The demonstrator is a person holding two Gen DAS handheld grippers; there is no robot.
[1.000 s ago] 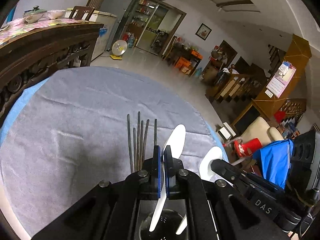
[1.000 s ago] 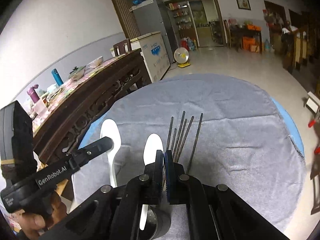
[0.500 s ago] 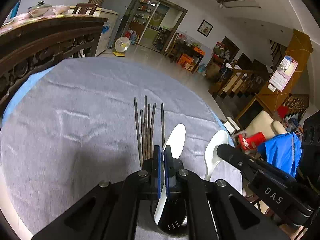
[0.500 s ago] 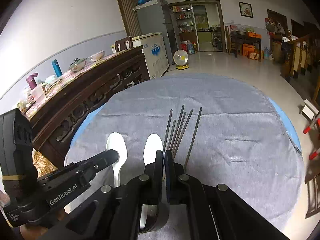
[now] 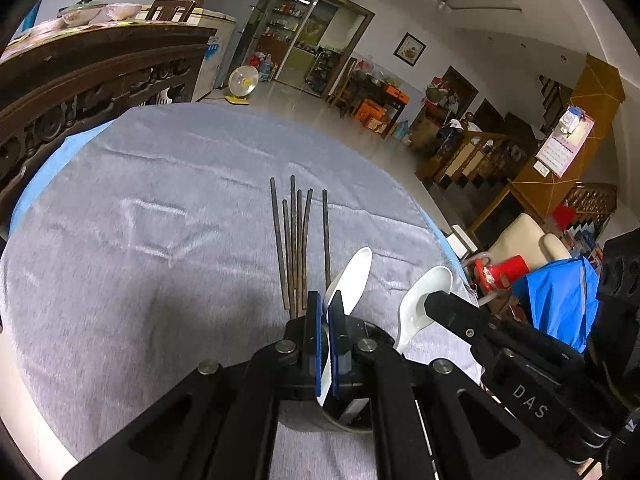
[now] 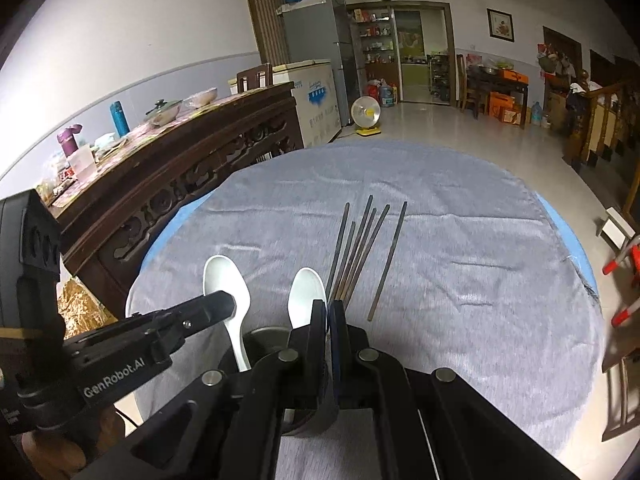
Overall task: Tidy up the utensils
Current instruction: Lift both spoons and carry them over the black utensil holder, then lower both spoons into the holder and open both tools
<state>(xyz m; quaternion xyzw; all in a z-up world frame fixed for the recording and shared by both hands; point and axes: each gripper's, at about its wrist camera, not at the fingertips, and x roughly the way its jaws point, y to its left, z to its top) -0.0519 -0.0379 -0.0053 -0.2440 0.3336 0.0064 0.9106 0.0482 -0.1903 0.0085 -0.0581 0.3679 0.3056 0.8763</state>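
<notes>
Dim indoor light is filling both views, brightest on the pale wall (image 6: 120,52) and the far doorway (image 6: 412,48). A soft shadow is falling on the grey cloth (image 5: 152,304) ahead of the gripper. Fisheye distortion is bending straight lines and blackening the corners. Focus is staying sharp, without glare or motion blur
</notes>
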